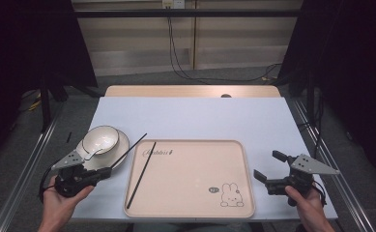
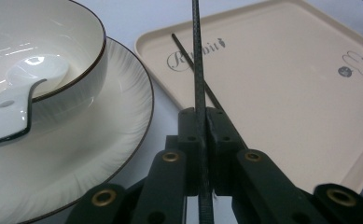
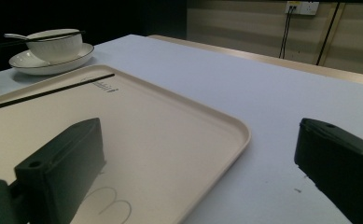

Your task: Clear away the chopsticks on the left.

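Observation:
My left gripper [image 1: 106, 172] is at the table's front left, shut on a black chopstick [image 1: 129, 149] that slants up and away past the white plate [image 1: 120, 152]. In the left gripper view the chopstick [image 2: 197, 65] runs straight up from between the closed jaws. A second chopstick [image 1: 141, 174] lies on the left part of the beige rabbit tray [image 1: 195, 193]. A white bowl [image 1: 101, 137] with a white spoon [image 1: 91, 153] sits on the plate. My right gripper [image 1: 267, 164] is open and holds nothing, just right of the tray's front right corner.
The pale blue table top [image 1: 200, 116] stretches behind the tray. Metal frame rails [image 1: 26, 174] run along both sides. Black curtains and cables [image 1: 176, 58] lie beyond the far wooden edge.

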`<state>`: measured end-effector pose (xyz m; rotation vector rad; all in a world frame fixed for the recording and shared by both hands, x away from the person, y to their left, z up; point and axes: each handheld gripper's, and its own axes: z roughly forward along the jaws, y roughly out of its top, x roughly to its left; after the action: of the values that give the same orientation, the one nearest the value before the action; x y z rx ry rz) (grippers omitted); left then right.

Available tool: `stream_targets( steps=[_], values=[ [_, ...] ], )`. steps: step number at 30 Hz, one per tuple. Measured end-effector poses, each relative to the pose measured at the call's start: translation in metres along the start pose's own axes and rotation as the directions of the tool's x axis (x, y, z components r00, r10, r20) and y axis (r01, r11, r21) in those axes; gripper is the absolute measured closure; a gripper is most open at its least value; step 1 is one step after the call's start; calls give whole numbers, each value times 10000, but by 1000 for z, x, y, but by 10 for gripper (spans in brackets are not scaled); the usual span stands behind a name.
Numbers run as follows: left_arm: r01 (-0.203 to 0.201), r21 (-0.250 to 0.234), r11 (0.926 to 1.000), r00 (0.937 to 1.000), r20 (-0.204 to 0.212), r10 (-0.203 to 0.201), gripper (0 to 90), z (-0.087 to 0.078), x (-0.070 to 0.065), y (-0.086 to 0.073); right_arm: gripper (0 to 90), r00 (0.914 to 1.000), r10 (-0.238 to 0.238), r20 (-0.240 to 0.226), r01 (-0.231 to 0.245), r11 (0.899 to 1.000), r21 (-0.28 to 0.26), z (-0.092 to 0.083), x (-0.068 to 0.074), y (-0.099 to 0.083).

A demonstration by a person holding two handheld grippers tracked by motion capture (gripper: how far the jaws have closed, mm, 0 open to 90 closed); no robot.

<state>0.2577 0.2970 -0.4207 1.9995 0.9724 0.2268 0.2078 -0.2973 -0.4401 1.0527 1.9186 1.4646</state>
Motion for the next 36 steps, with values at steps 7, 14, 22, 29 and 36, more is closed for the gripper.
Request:
stream_targets(
  steps=[7, 14, 22, 29, 36],
  values=[
    [344, 39, 9994, 9991, -260, -343, 858, -7, -21, 1, 11, 10000, 13, -6, -13, 10000, -7, 0, 0, 0],
    [807, -62, 9967, 9960, -375, -809, 858, -3, -37, -2, 11, 10000, -4, 3, 4, 10000, -20, 0, 0, 0],
    [1073, -293, 9938, 9930, -466, -1085, 858, -1, -56, 9, 11, 10000, -71, 16, 71, 10000, 20, 0, 0, 0],
    [1635, -129, 9865, 9833, -794, -1640, 857, 17, -52, 9, 11, 10000, 4, -8, -4, 10000, -4, 0, 0, 0],
    [1874, 59, 9823, 9779, -956, -1860, 858, 36, -61, 16, 11, 10000, -33, -11, 33, 10000, 32, 0, 0, 0]
  ],
)
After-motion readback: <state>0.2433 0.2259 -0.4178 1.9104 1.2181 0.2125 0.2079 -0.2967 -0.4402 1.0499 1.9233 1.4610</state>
